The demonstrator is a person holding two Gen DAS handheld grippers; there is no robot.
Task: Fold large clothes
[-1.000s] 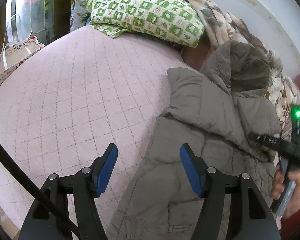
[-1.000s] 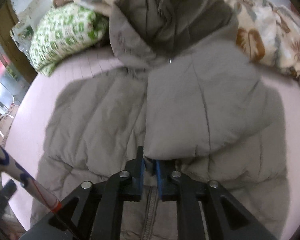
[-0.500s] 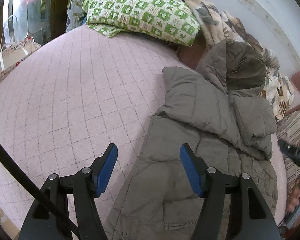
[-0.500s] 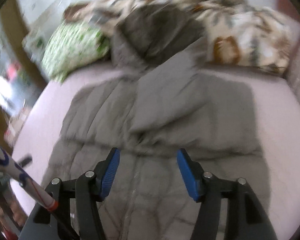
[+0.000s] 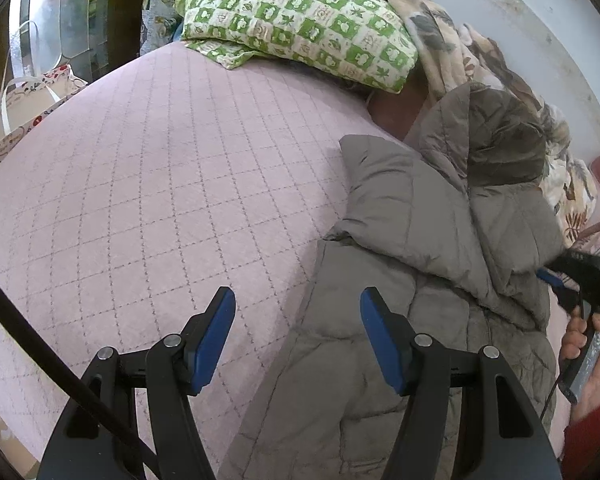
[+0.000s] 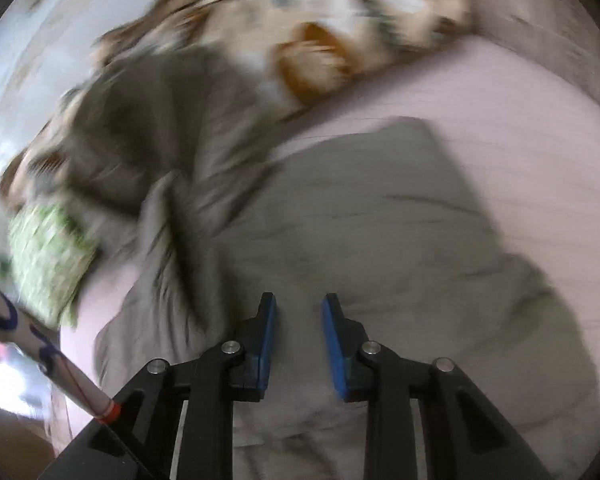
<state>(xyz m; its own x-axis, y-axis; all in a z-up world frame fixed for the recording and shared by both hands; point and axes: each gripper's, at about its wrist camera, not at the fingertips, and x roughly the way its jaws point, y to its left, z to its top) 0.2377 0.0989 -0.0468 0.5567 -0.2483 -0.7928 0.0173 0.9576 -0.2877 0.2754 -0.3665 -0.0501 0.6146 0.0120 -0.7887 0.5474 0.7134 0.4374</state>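
Observation:
A grey padded hooded jacket lies on the pink quilted bed, with a sleeve folded across its front. My left gripper is open and empty, hovering over the jacket's left edge. In the blurred right wrist view the jacket fills the middle. My right gripper is partly open with nothing between the pads, just above the jacket. It also shows in the left wrist view, held in a hand at the jacket's right side.
A green checked pillow and a floral blanket lie at the head of the bed. A gift bag stands beside the bed on the left. The blanket also shows in the right wrist view.
My right gripper let go of the folded sleeve, opened wide, then narrowed and swung right over the jacket. My left gripper stayed open and barely moved.

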